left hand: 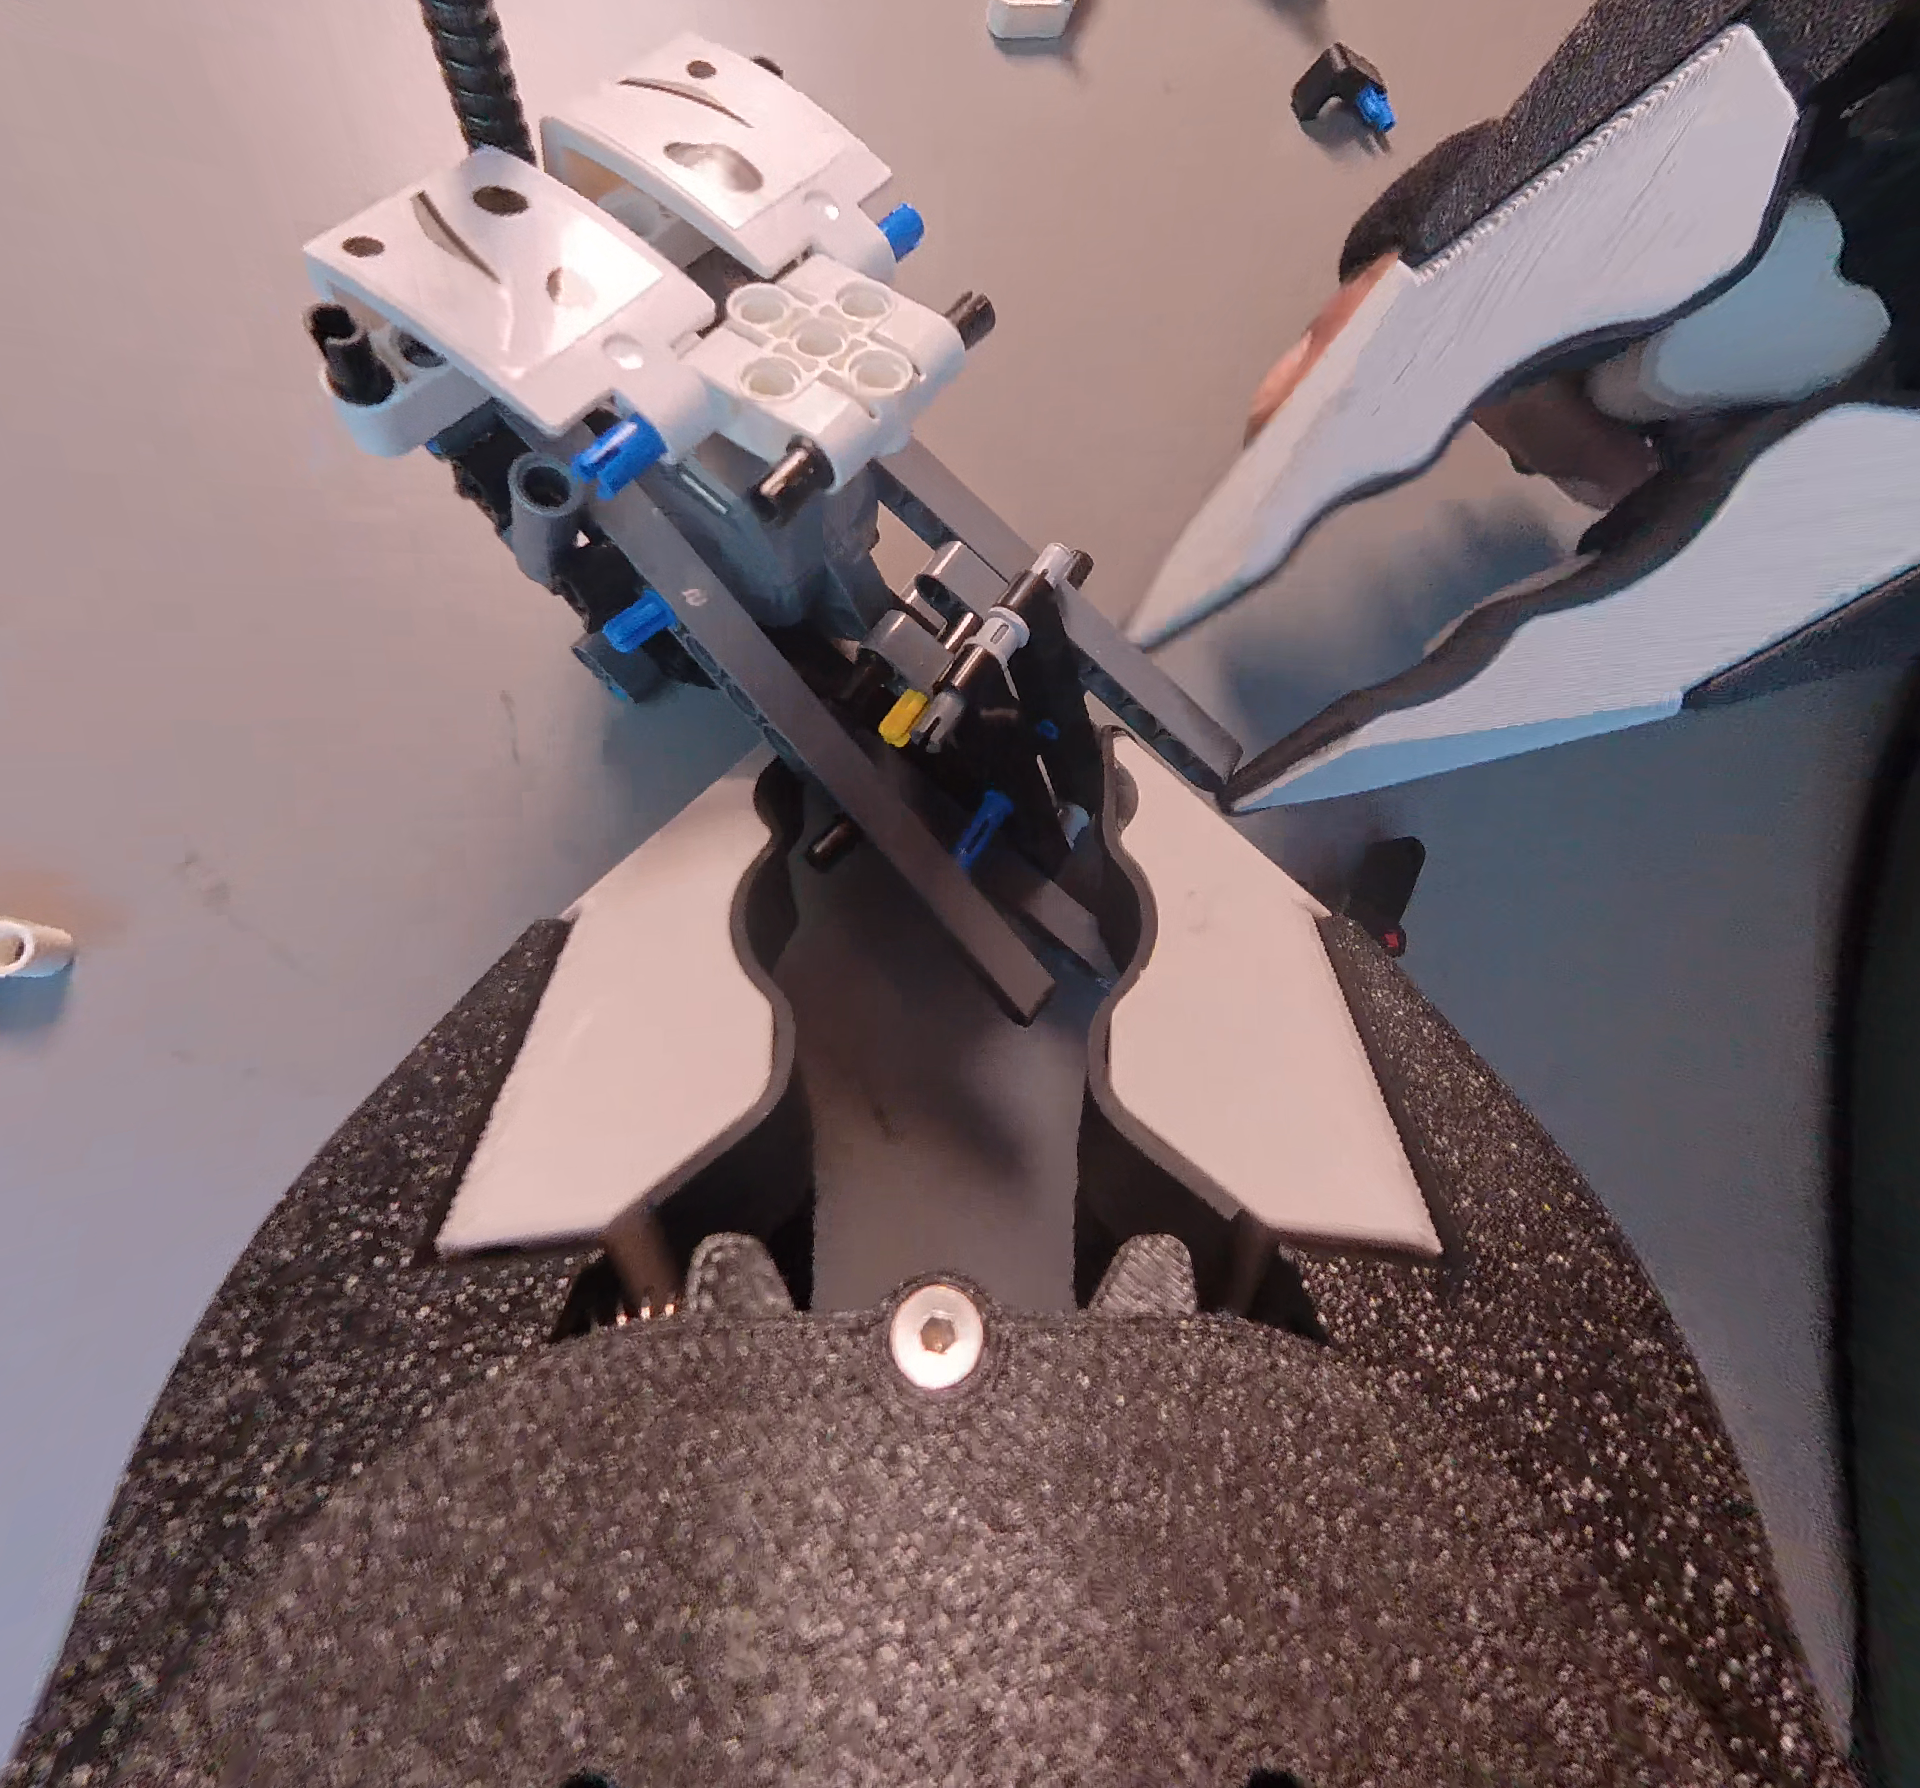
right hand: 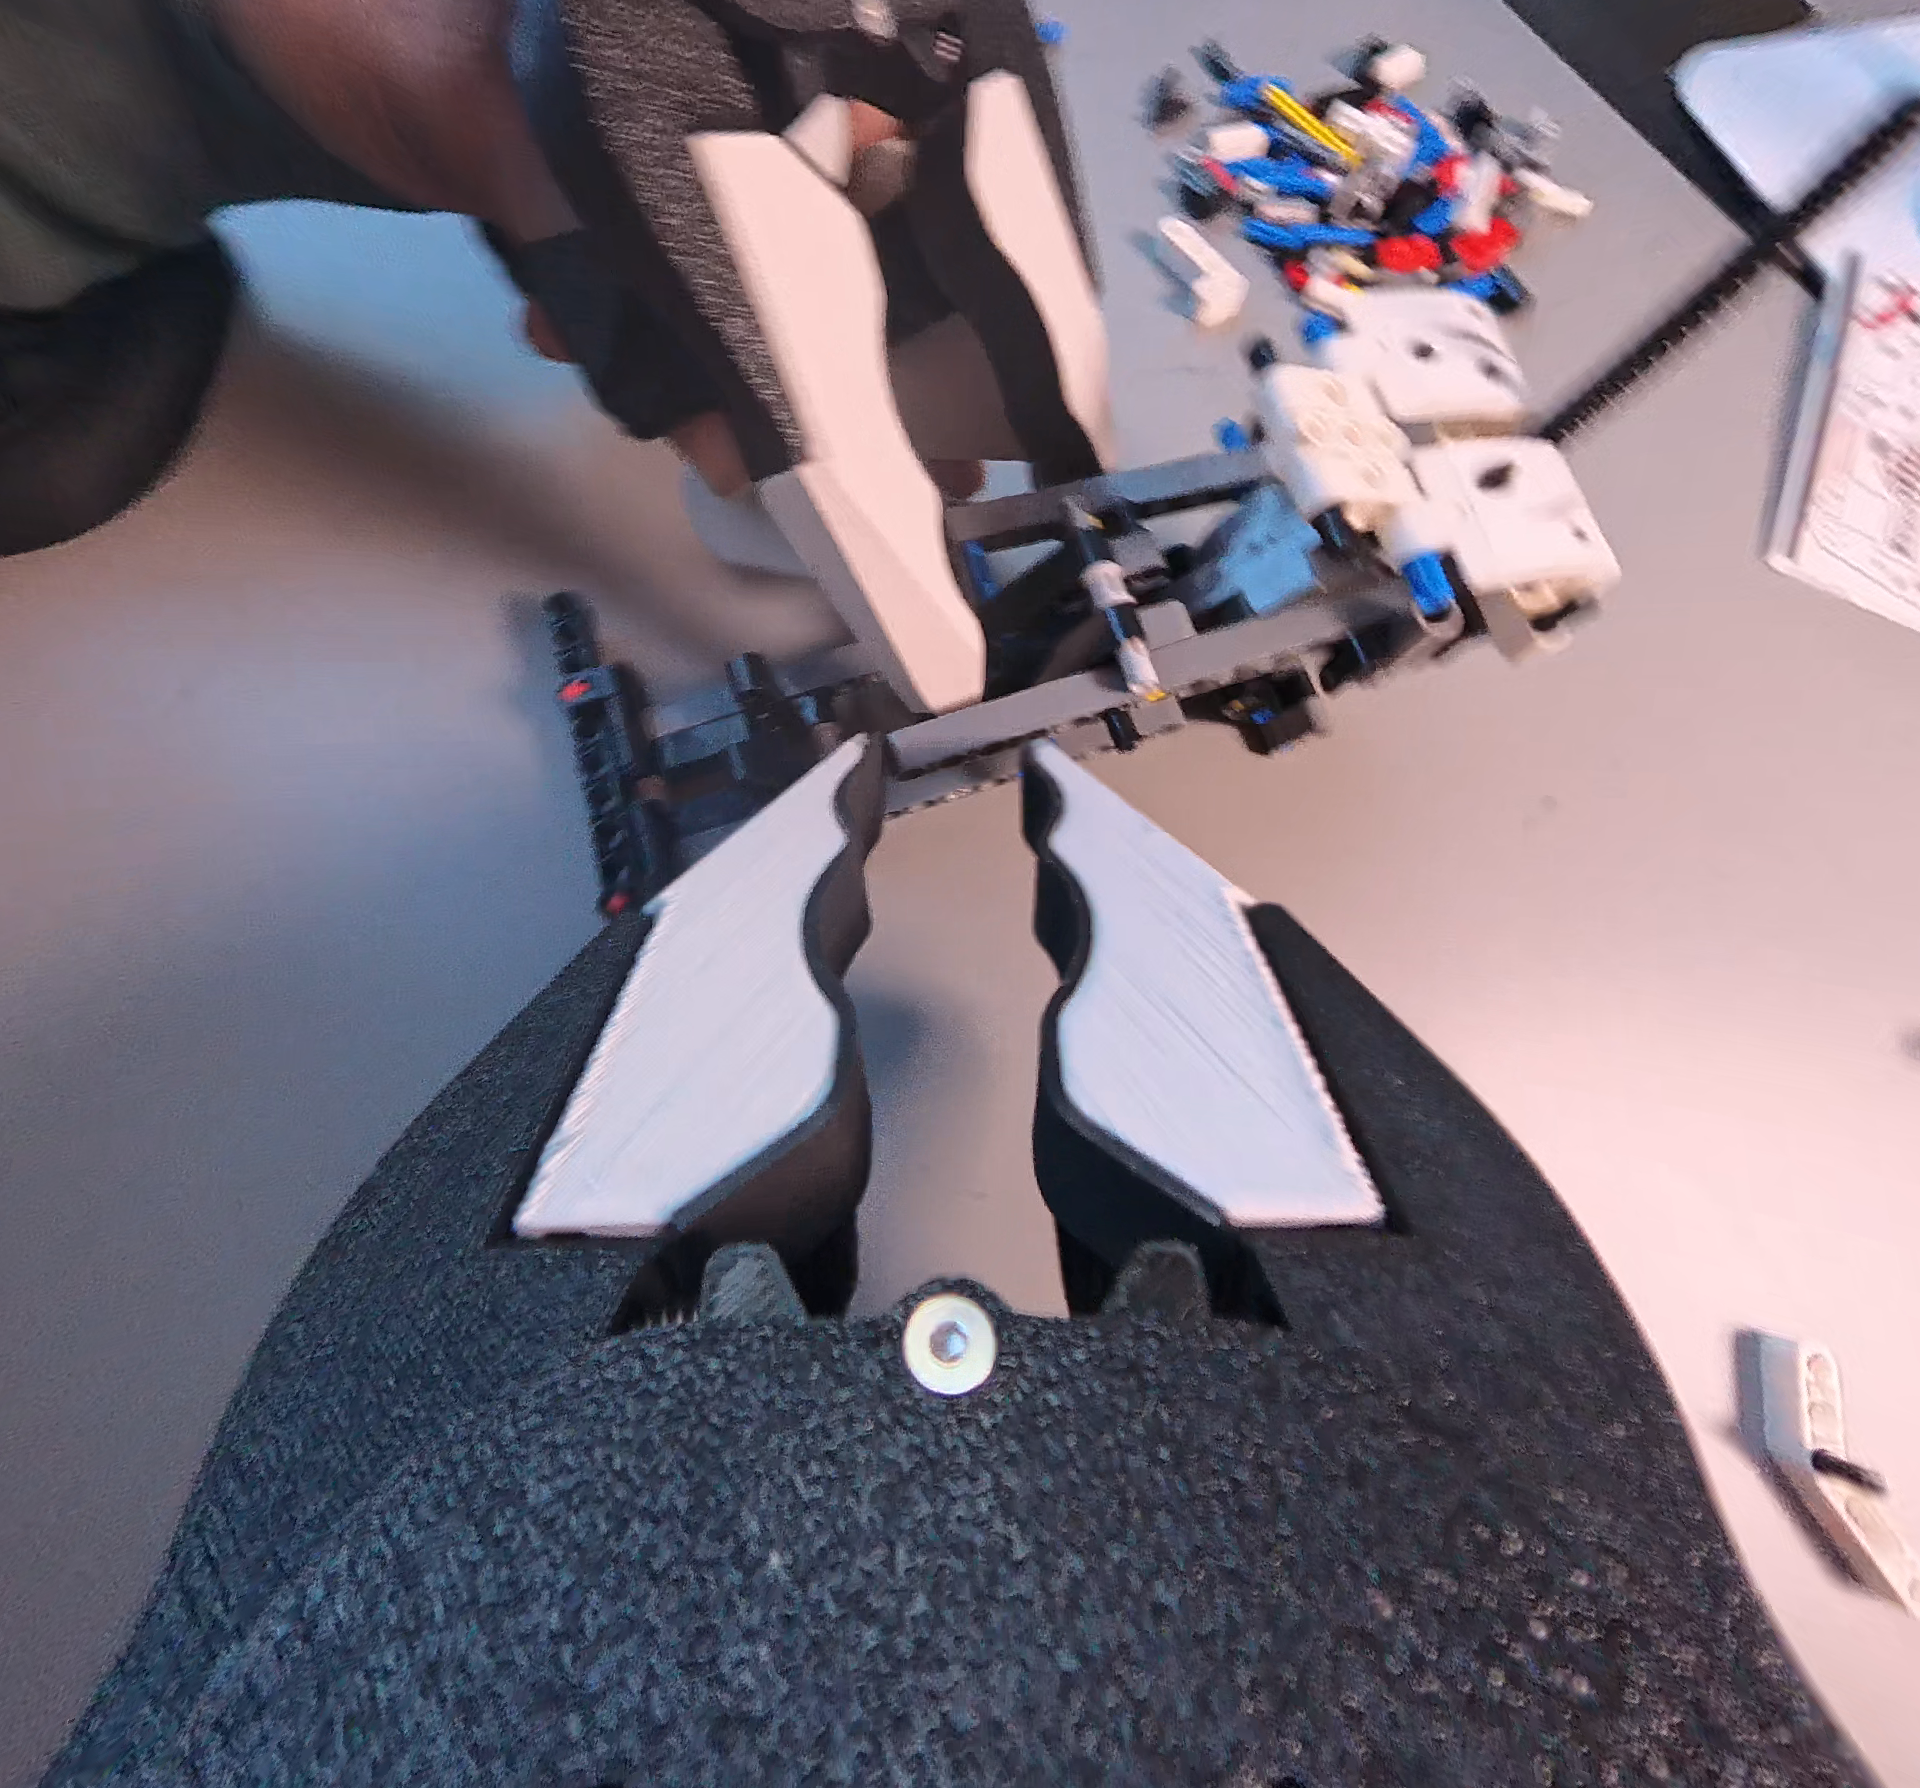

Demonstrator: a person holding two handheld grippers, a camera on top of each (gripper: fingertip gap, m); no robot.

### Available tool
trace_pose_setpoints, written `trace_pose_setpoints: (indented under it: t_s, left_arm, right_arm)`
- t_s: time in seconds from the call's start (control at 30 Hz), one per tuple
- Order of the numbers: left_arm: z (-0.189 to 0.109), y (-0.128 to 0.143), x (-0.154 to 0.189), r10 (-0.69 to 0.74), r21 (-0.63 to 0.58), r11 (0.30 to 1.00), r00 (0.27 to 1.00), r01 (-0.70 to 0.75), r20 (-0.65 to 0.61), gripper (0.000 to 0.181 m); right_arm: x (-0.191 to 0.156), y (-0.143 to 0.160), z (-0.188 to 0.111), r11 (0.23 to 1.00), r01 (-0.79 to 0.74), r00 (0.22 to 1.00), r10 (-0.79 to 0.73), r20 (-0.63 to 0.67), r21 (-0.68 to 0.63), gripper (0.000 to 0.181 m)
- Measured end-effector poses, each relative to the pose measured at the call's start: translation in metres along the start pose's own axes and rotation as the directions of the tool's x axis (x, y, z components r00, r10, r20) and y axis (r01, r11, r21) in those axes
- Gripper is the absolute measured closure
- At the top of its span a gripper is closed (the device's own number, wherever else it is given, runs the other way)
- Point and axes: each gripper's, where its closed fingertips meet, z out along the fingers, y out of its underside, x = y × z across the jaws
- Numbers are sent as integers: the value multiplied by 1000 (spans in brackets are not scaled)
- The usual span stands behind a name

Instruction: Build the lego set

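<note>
Grey beams of the model (left hand: 790, 533) run from the left gripper (left hand: 940, 803) toward 11 o'clock, its narrowly parted fingers clamped on their near end. The right gripper (left hand: 1195, 720), part open and holding nothing, touches a beam end at 2 o'clock. Loose pieces (right hand: 1371, 169) lie at 1 o'clock on the table (left hand: 208, 491).

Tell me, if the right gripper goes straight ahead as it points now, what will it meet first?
Probably the grey beam at the near edge of the lego model; the right gripper is open and nearly at it, though blur hides contact.
</note>
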Motion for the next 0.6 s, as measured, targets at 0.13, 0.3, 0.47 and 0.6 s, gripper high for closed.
trace_pose_setpoints:
  t_s: [0.13,0.3,0.47,0.6]
  left_arm:
    - [-2,7,17,85,-30,996,991,-88,-102,130]
    - [1,12,32,92,-53,993,977,-104,-193,131]
    - [4,14,43,99,-86,989,972,-119,-215,132]
    - [3,16,42,70,-98,991,974,-93,-216,133]
  right_arm:
    - [5,-14,-28,995,54,995,-60,84,82,160]
    - [39,-34,-51,936,289,955,-267,-128,202,139]
    - [45,-25,-30,758,651,720,-599,-352,41,165]
    - [56,-34,-37,798,597,756,-527,-389,80,173]
